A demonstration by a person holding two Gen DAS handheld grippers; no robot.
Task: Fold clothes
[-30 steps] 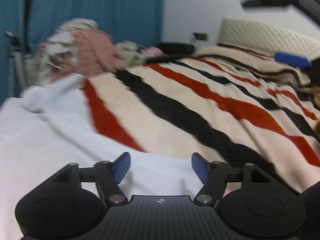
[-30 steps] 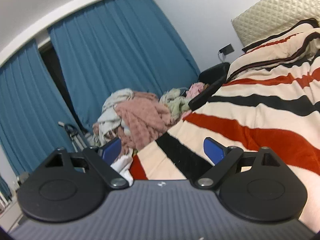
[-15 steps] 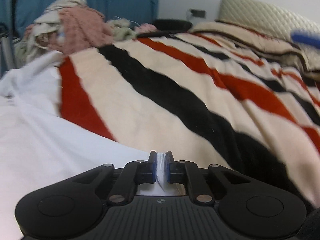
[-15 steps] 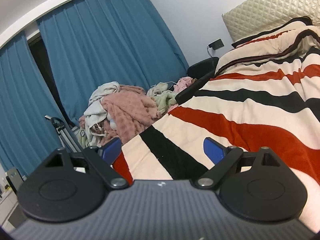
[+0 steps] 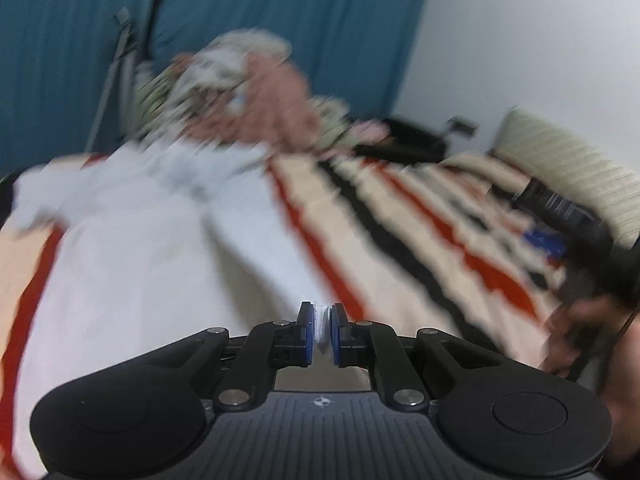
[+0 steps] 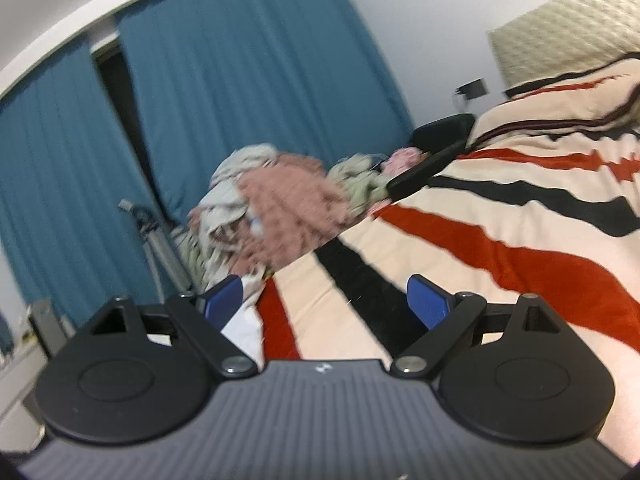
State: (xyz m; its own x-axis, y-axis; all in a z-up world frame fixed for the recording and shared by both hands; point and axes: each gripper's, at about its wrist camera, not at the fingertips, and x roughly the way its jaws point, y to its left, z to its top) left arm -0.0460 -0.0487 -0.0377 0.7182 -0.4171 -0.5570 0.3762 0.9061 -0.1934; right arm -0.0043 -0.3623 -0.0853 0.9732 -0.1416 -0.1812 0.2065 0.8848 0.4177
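Observation:
A white garment (image 5: 152, 248) lies spread on the striped blanket (image 5: 400, 216) of the bed. My left gripper (image 5: 320, 326) is shut on the near edge of this white garment; white cloth shows between its blue pads. The view is motion-blurred. My right gripper (image 6: 326, 304) is open and empty, held above the blanket (image 6: 500, 216); a corner of the white garment (image 6: 244, 332) shows behind its left finger. The right gripper also appears in the left wrist view (image 5: 560, 232), at the right edge, held by a hand.
A pile of unfolded clothes (image 6: 280, 200), pink, grey and green, sits at the far end of the bed before blue curtains (image 6: 240, 80). A cream quilted headboard (image 6: 560, 36) is at the right. A metal stand (image 6: 160, 248) stands left of the pile.
My left gripper closed on the white garment's edge, then lifted and tilted, so more of the garment shows. My right gripper stayed open and shifted a little.

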